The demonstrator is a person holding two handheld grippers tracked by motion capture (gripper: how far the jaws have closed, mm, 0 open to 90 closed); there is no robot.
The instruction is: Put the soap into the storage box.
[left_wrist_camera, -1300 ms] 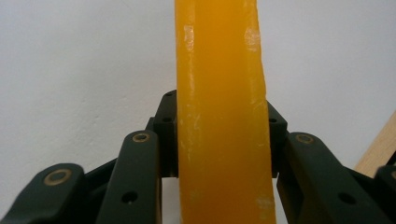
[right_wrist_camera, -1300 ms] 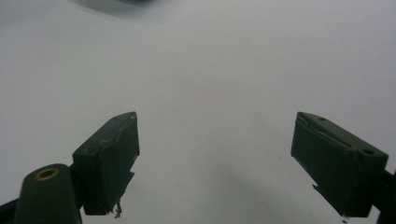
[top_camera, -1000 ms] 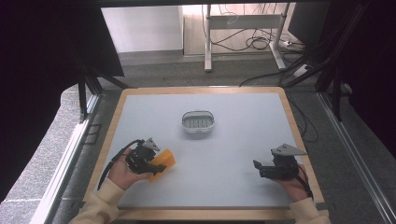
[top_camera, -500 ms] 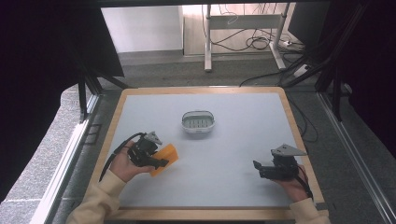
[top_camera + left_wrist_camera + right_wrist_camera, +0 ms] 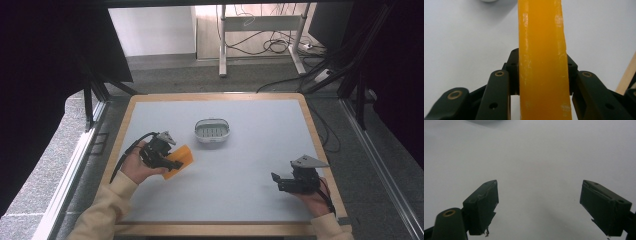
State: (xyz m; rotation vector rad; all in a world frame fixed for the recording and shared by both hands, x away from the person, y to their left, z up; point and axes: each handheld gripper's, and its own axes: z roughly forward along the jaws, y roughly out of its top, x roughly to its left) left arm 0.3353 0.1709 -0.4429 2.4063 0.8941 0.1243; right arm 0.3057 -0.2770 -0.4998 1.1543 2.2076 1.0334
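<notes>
High view: left gripper [image 5: 172, 162], clamping orange block [image 5: 181, 159], nearer basket [image 5: 212, 132]; right gripper [image 5: 276, 181] unmoved, agape.

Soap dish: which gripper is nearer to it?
Left. The left gripper, clamping the orange bar, sits just down-left of the soap dish; the right gripper is farther, down-right.

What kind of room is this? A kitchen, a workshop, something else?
Probably a lab or test room, not a kitchen. A bare wood-framed table sits on grey carpet, loose cables trail under a desk behind it, and dark curtains hang at the sides. The left gripper holds an orange bar.
</notes>
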